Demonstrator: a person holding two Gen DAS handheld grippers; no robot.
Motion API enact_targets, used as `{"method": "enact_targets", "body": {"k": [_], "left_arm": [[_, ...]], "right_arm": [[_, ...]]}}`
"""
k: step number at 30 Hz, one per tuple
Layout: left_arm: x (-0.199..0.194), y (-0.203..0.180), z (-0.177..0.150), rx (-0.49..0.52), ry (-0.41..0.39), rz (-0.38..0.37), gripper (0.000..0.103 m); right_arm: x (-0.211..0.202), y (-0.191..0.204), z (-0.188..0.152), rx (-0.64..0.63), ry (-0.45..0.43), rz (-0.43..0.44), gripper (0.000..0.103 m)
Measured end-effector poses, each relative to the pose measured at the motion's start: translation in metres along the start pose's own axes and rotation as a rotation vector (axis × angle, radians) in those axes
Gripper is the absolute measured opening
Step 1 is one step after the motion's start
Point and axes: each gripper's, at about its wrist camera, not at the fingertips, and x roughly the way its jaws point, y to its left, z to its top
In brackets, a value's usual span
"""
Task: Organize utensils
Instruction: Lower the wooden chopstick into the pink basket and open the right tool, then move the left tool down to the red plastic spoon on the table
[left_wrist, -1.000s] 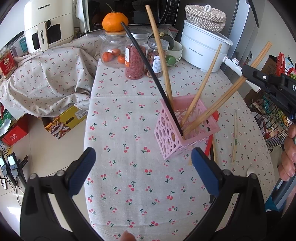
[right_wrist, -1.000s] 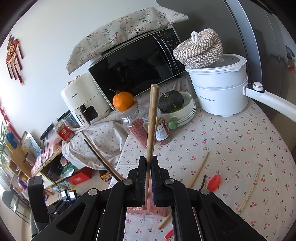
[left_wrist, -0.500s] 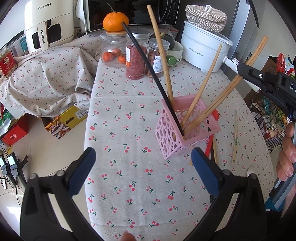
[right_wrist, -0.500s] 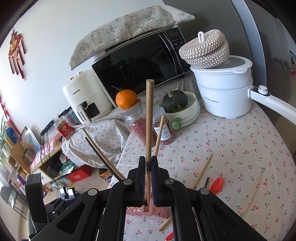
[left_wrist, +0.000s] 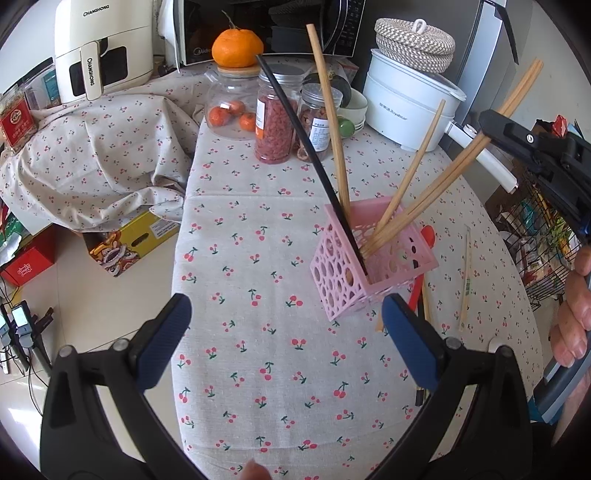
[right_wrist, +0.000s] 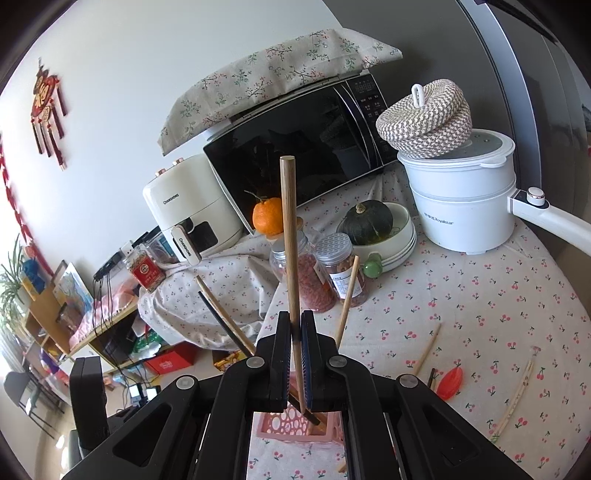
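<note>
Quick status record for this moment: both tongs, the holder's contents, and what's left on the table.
left tongs: open, empty, above the tablecloth short of the holder
right tongs: shut on a wooden chopstick, its lower tip inside the holder
pink holder: upright, holds one black chopstick and several wooden ones
still on table: loose wooden chopstick, red spoon, wrapped chopstick pair

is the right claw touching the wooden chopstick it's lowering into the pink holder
Touching. The right wrist view shows the right claw shut on the light wooden chopstick, both pads pressed against its shaft with no gap, above the pink perforated plastic holder.
</note>
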Motion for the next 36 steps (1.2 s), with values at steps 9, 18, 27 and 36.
{"method": "enact_targets", "body": {"k": [9,18,27,36], "left_arm": [[0.0,-0.004,-0.002,0.015,0.004,0.0,0.102],[-0.001,-0.002,0.0,0.006,0.0,-0.004,0.102],[-0.001,-0.003,0.0,0.014,0.003,-0.006,0.102],[-0.002,-0.008,-0.005,0.029,-0.019,-0.012,0.102]], "right_arm": [[0.013,0.0,-0.006,0.008,0.04,-0.01,0.006],[-0.005,0.005,0.005,0.017,0.004,0.035,0.005],[0.028,0.015,-0.012,-0.058,0.145,-0.003,0.006],[0.021,0.004,-0.014,-0.039,0.136,-0.06,0.072]]}}
